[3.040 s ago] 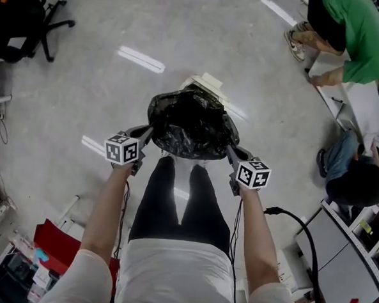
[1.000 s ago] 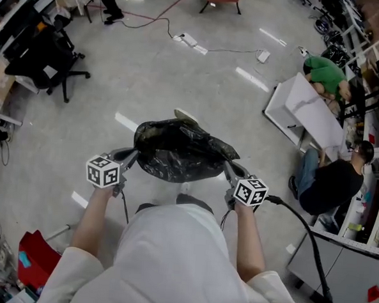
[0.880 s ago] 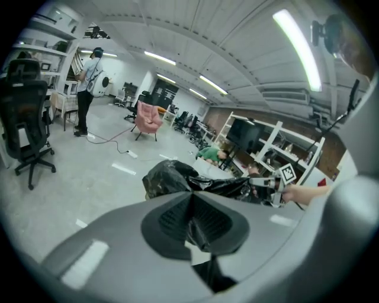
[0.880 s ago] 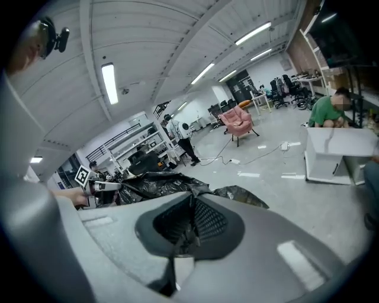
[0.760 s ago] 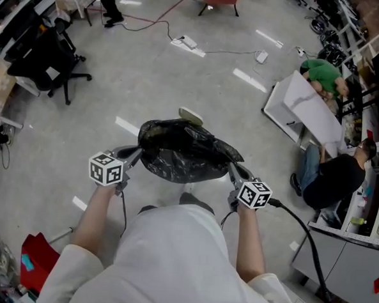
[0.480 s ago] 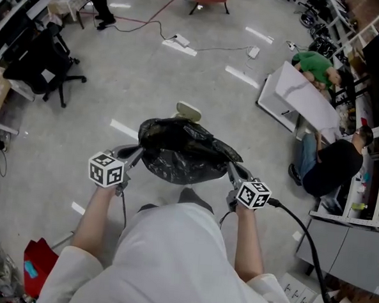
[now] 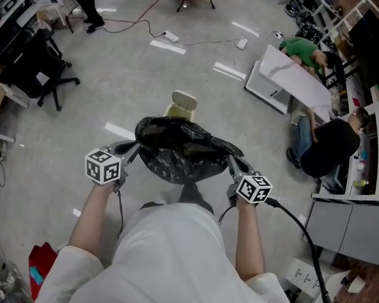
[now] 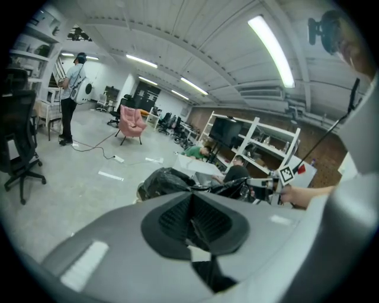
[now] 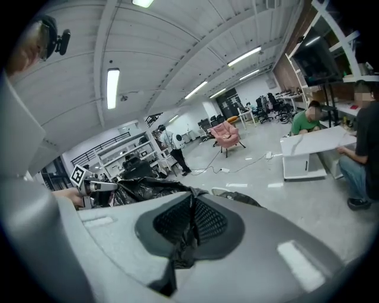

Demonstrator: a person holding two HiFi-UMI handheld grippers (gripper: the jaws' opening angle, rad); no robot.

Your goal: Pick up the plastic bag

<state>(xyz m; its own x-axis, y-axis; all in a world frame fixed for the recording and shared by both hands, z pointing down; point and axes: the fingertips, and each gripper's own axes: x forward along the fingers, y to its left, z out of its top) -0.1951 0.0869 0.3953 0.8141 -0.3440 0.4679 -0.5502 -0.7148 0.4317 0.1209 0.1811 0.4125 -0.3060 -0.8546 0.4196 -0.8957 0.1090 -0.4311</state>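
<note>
The black plastic bag [image 7: 183,150] hangs off the floor [image 7: 117,79] between my left gripper [image 7: 134,151] and right gripper [image 7: 230,163], both sets of fingers clamped on its rim; lift looks done; next, I'd hold both grips steady.

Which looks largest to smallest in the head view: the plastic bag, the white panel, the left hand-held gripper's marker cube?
1. plastic bag, slightly, helped by being nearer the camera
2. white panel
3. marker cube, clearly smallest

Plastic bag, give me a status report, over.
Both shut on the plastic bag: left gripper on its left edge, right gripper on its right. Bag hangs between them, off the floor. Beyond it, pale object on floor, not touching.
</note>
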